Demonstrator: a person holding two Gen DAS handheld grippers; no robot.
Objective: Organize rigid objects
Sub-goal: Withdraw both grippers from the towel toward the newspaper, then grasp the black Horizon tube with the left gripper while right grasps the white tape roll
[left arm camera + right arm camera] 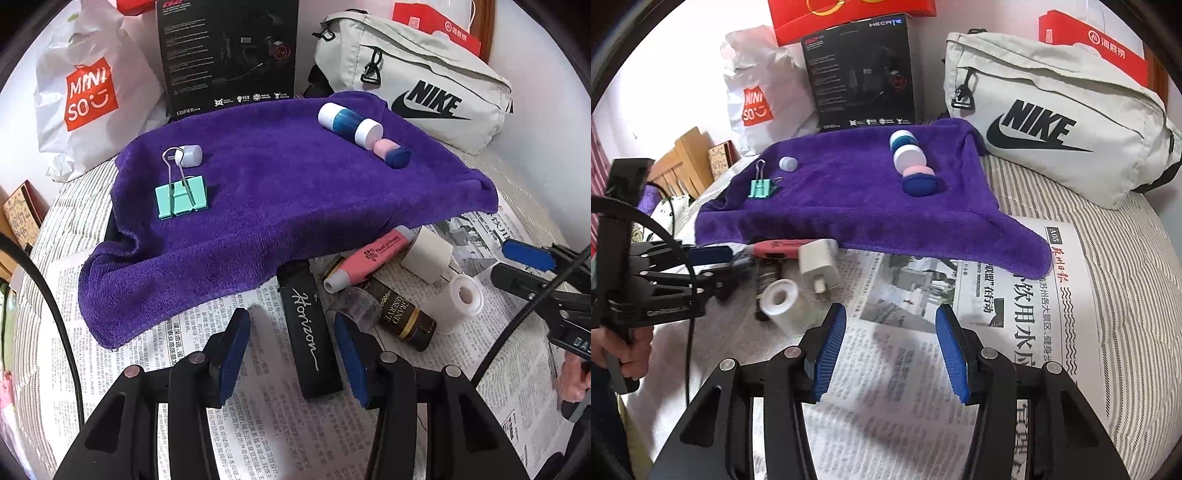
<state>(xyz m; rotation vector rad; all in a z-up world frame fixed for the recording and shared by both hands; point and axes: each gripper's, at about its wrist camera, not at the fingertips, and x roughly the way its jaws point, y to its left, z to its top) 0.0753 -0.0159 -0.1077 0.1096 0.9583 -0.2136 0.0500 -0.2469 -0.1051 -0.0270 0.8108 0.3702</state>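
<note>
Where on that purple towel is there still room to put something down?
The middle of the towel is bare, between the green clip and the blue-and-white bottle. It is crowded on the newspaper below the towel's front edge, around the pink marker.

black tongs, ribbed blue pads.

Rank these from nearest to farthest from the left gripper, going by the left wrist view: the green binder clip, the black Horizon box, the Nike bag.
From the left gripper:
1. Black Horizon box, on the newspaper, its near end between the fingers.
2. Green binder clip, on the purple towel's left part.
3. Nike bag, at the back right, behind the towel.
</note>
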